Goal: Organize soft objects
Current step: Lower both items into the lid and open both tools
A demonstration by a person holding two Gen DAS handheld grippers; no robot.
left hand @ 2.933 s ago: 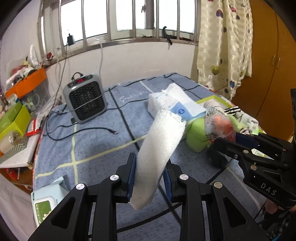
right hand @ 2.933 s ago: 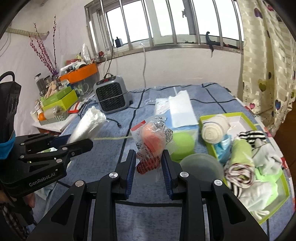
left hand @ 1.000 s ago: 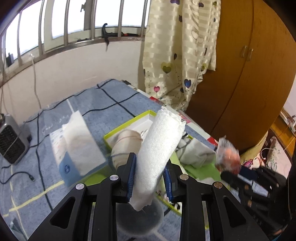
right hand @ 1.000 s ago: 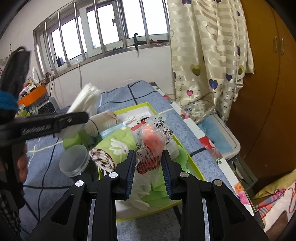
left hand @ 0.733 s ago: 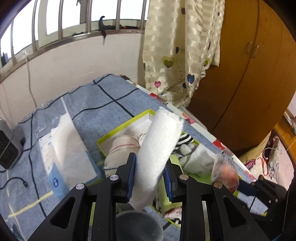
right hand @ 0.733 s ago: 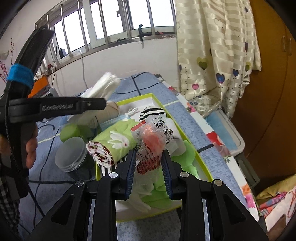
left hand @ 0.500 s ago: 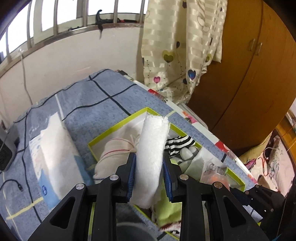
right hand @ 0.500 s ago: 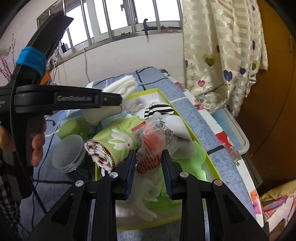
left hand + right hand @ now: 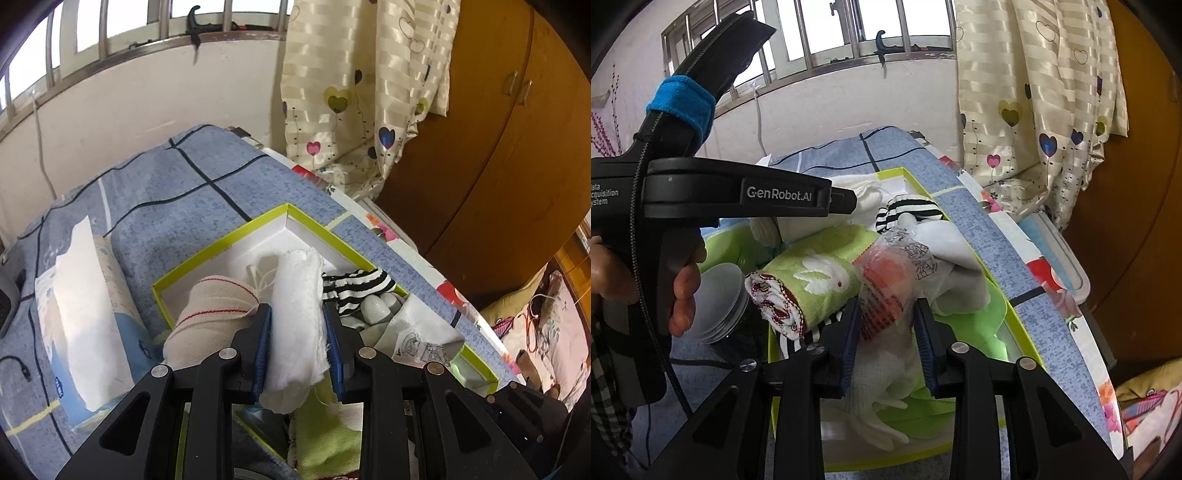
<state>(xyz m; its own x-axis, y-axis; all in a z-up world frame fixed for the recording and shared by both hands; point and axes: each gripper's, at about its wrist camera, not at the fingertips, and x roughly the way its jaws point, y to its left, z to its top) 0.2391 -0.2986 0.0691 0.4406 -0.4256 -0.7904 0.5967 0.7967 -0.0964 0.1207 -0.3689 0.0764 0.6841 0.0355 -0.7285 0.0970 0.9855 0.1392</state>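
My left gripper (image 9: 297, 314) is shut on a white cloth roll (image 9: 297, 314) and holds it over the far end of the green-rimmed box (image 9: 314, 223). A beige bandage roll (image 9: 210, 314) and a black-and-white striped sock (image 9: 354, 282) lie in the box beside it. My right gripper (image 9: 886, 306) is shut on a clear packet with an orange thing inside (image 9: 890, 269), over the box (image 9: 1023, 332). A green rabbit towel roll (image 9: 812, 273) and white cloths (image 9: 945, 251) fill the box. The left gripper also shows in the right wrist view (image 9: 846, 201).
A tissue pack (image 9: 85, 306) lies on the blue checked bed cover (image 9: 177, 181) left of the box. A round clear lid (image 9: 716, 299) sits left of the box. A curtain (image 9: 369, 92) and a wooden wardrobe (image 9: 498, 166) stand to the right.
Both grippers moved from the left of the bed to over the box. The left gripper lowered the white roll toward the box's far end. The right one came closer over the towel roll.
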